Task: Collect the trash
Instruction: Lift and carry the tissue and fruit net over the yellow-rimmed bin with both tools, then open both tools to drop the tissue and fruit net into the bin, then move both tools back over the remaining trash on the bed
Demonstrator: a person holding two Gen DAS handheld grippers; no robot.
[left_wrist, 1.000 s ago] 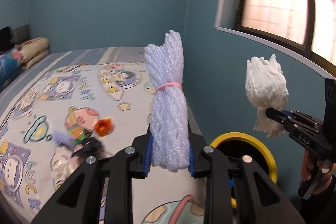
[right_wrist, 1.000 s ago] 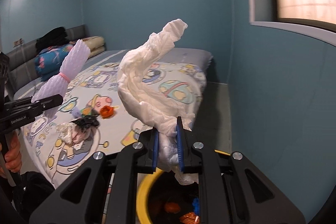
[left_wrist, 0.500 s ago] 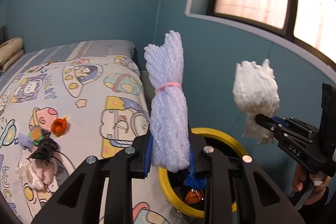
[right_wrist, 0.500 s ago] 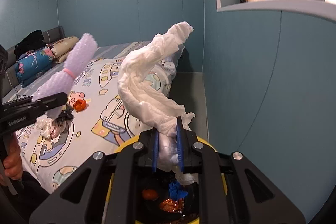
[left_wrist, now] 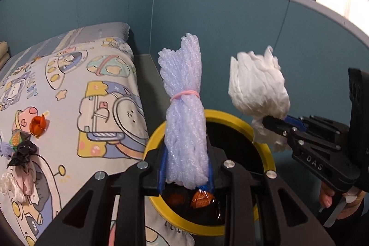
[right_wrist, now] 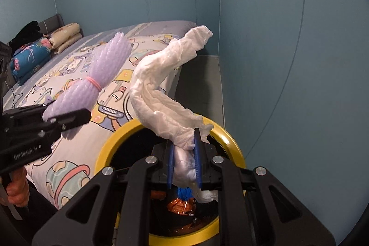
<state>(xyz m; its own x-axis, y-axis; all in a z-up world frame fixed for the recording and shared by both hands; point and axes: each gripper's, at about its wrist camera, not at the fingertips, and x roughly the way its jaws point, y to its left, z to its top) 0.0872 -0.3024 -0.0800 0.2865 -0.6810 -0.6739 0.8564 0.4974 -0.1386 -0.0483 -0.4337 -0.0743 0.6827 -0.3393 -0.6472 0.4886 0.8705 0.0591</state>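
My left gripper (left_wrist: 186, 173) is shut on a pale lilac foam net bundle (left_wrist: 184, 112) tied with a pink band, held upright over the yellow-rimmed bin (left_wrist: 265, 149). My right gripper (right_wrist: 184, 163) is shut on a crumpled white tissue (right_wrist: 161, 93) that curls up above the same bin (right_wrist: 233, 146). In the right wrist view the left gripper (right_wrist: 66, 118) and its foam bundle (right_wrist: 101, 75) come in from the left. The left wrist view has the right gripper (left_wrist: 274, 122) with the tissue (left_wrist: 258, 89) at the right. Orange and blue wrappers (right_wrist: 182, 202) lie inside the bin.
The bin stands on the floor between a bed with a cartoon sheet (left_wrist: 69, 112) and the teal wall (right_wrist: 288, 61). More scraps lie on the bed at the left: an orange wrapper (left_wrist: 39, 125), black plastic (left_wrist: 23, 151), pale tissue (left_wrist: 16, 181). Pillows (right_wrist: 46, 47) lie at the bed's head.
Both grippers have moved from over the bed toward the bin and dipped down, each keeping its load. The bin now fills the lower middle of both views.
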